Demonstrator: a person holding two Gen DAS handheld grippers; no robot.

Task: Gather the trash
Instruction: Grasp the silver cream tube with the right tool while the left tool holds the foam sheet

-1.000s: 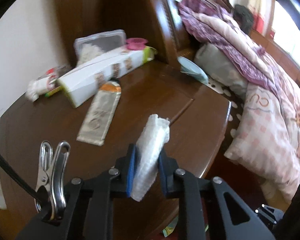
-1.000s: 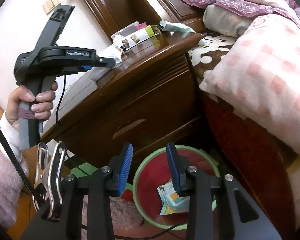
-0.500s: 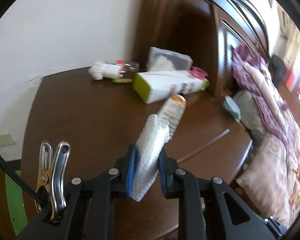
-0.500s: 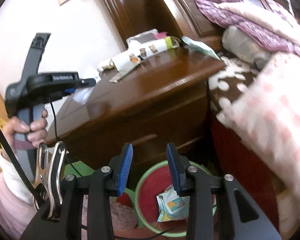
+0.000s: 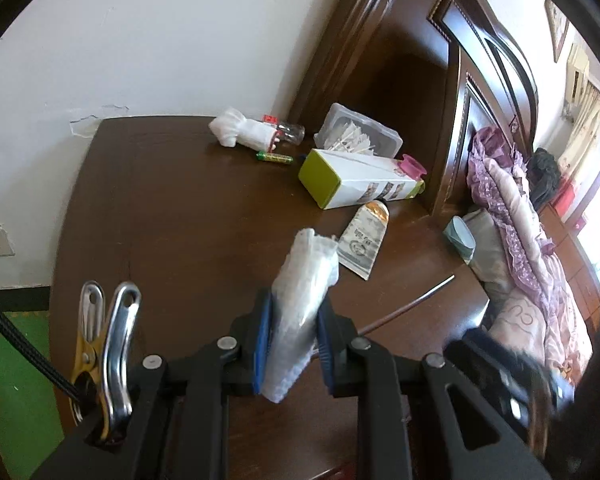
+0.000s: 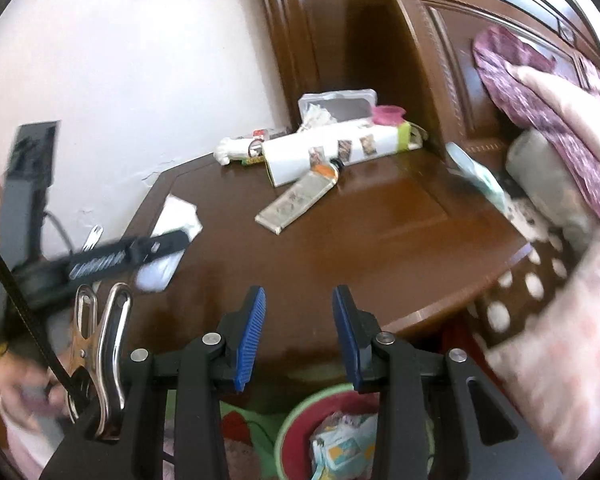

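Tissue, a crumpled white paper wad (image 5: 300,296), sits clamped between the blue pads of the left tongs (image 5: 294,344), standing up and leaning right above the dark brown wooden counter (image 5: 172,216). In the right wrist view the same left tongs (image 6: 156,246) reach in from the left edge, blurred, with the white wad (image 6: 172,236) at their tip and a hand (image 6: 24,384) on the handle below.

The right tongs (image 6: 298,336) stand apart with nothing between the pads, held over the counter's near edge. Below them on the floor is a round bin with a green rim and red inside (image 6: 296,420), holding crumpled wrappers (image 6: 344,444).

More litter lies at the back of the counter:
- a long white carton with a lime-green end (image 5: 360,178), on its side
- a flat silver tube with an orange cap (image 5: 364,236), just in front of the carton and touching it
- a small clear bottle wrapped in white tissue (image 5: 248,134), near the wall
- a thin green and yellow stick (image 5: 274,157), just beside the bottle
- a clear plastic box of white sticks (image 5: 358,136), behind the carton
- a pink round lid (image 5: 412,166), at the carton's far end

A bed with a pink and purple quilt (image 5: 532,248) stands to the right of the counter, against a dark carved headboard (image 6: 452,40).
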